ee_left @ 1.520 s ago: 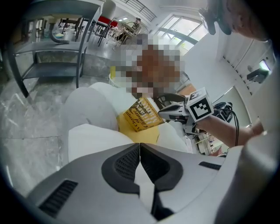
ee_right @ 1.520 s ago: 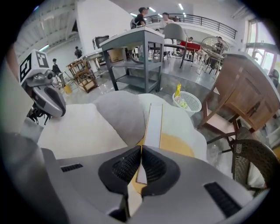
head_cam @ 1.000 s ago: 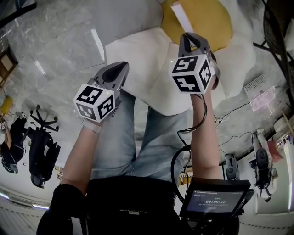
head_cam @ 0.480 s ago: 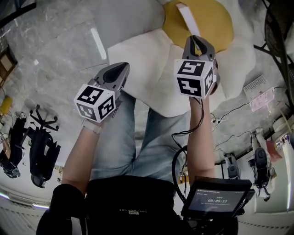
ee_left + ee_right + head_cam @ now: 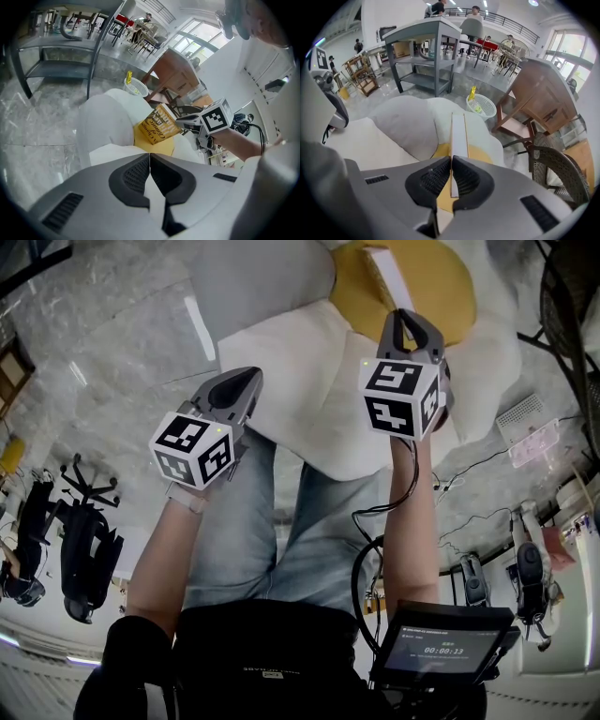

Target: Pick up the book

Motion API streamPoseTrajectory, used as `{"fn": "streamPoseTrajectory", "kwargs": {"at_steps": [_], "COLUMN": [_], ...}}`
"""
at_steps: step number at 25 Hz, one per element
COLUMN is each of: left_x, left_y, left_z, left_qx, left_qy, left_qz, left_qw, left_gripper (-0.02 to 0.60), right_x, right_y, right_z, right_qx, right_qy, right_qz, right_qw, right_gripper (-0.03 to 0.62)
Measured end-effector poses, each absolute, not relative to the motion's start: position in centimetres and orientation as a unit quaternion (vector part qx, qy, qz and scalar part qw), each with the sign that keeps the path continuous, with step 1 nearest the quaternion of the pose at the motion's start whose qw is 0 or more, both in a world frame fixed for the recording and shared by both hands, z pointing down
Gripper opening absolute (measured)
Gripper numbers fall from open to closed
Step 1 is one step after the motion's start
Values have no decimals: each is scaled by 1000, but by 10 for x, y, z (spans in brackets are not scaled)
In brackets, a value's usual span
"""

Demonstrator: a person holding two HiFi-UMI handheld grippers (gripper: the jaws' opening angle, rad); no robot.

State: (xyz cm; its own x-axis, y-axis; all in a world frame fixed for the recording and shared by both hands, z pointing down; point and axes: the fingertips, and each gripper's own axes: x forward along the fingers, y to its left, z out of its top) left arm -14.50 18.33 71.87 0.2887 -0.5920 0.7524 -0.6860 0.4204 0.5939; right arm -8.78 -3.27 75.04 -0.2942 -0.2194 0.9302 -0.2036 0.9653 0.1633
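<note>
Holding a thin book [image 5: 458,136] edge-on in the right gripper [image 5: 451,161], jaws pressed tight on its lower end. Yellow cover with dark lettering across it, plain in the left gripper view; narrow white page edge turned toward the right gripper's camera. Tilted over a round yellow cushion [image 5: 441,287] set among white cushions [image 5: 300,371]. Keeping the left gripper [image 5: 149,157] pinched together on nothing, well apart from the book.
</note>
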Motion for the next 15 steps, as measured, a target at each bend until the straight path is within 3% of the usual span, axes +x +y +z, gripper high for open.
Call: {"fn": "streamPoseTrajectory", "kwargs": {"at_steps": [15], "left_x": [-145], "left_y": [180], "left_z": [720], "left_qx": [542], "left_qy": [-592], "left_qz": [44], "left_qw": [595], "left_gripper": [15], "right_x": [-85], "right_y": [-28], "right_z": [747], "right_qx": [117], "right_qy": [-819], "right_qz": [0], "right_qw": [561], "right_gripper": [26]}}
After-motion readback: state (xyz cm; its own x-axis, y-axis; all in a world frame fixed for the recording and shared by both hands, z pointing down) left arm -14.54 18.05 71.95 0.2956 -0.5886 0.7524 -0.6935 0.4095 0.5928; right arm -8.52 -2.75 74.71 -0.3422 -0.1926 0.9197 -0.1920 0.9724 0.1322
